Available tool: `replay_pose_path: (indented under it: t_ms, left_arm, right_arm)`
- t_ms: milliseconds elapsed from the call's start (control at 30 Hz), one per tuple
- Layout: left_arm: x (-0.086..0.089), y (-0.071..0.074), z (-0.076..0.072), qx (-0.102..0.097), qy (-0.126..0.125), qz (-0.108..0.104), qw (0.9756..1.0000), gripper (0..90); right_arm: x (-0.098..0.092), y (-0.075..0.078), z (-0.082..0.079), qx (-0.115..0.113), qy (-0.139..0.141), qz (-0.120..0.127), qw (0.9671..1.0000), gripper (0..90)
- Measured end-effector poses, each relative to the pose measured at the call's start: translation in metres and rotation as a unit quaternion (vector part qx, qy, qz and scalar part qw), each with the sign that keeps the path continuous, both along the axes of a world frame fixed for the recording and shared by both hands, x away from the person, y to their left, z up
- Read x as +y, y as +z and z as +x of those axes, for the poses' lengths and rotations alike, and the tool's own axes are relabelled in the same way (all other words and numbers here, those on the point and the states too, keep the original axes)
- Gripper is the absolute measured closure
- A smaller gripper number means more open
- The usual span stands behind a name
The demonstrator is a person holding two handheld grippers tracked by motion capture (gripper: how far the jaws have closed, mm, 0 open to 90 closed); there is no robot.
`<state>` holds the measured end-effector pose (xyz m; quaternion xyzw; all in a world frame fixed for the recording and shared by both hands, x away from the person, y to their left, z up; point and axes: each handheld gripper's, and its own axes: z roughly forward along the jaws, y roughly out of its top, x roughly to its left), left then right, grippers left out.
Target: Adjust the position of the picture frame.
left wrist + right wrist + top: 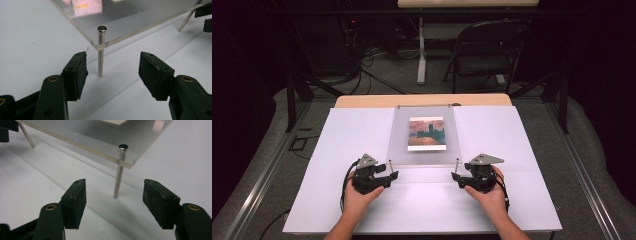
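Resting on a white sheet (362,130) that covers the wooden table (422,100), a clear acrylic plate (424,155) stands raised on thin metal pins, with a small printed picture (427,133) of a reddish landscape lying at its centre. At the left of the high view, the person's left hand (357,197) holds the left gripper (393,175) just short of the plate's near-left corner, its jaws pointing inward toward the left pin (390,165). Seen in the left gripper view, the left gripper (112,66) has its two black jaws spread wide apart, with the left pin (101,50) standing upright between them and a little beyond their tips; neither pad touches it. The pin passes through the corner of the plate (130,22), its rounded head sitting above the top face and its foot on the white sheet (32,45).

At the right of the high view, the right hand (489,192) holds the right gripper (456,176) in mirrored position beside the near-right corner, close to the right pin (457,165). Shown in the right gripper view, the right gripper (114,191) is likewise spread wide, clamping nothing; the right pin (119,172) leans slightly and stands between and just beyond the jaw tips, apart from both pads. Its flat head protrudes above the plate's (82,135) corner. Beyond the table stand a folding chair (487,50) and a second table's leg (422,50) on a grey floor.
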<state>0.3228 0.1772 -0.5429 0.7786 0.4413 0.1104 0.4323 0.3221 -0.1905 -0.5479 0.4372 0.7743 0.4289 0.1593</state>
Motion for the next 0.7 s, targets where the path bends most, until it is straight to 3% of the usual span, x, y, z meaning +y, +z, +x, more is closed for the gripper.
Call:
replay_pose_path:
  t_ms: [133, 300, 467, 700]
  left_arm:
    - [0.005, 0.003, -0.005, 0.002, -0.001, -0.007, 1.0000, 39.6]
    - [0.017, 0.013, -0.017, -0.009, -0.004, -0.014, 0.9999, 39.5]
    - [0.033, 0.024, -0.024, -0.015, 0.008, -0.025, 0.9995, 39.6]
    - [0.041, 0.034, -0.017, -0.018, 0.020, -0.028, 0.9993, 39.8]
  right_arm:
    - [-0.003, 0.004, -0.004, 0.002, 0.001, -0.002, 1.0000, 35.3]
    - [-0.011, 0.011, -0.018, 0.003, 0.011, -0.009, 0.9999, 39.3]
    - [-0.028, 0.026, -0.030, -0.007, 0.015, 0.013, 0.9998, 42.7]
    - [-0.043, 0.034, -0.024, -0.011, 0.003, 0.028, 0.9996, 45.1]
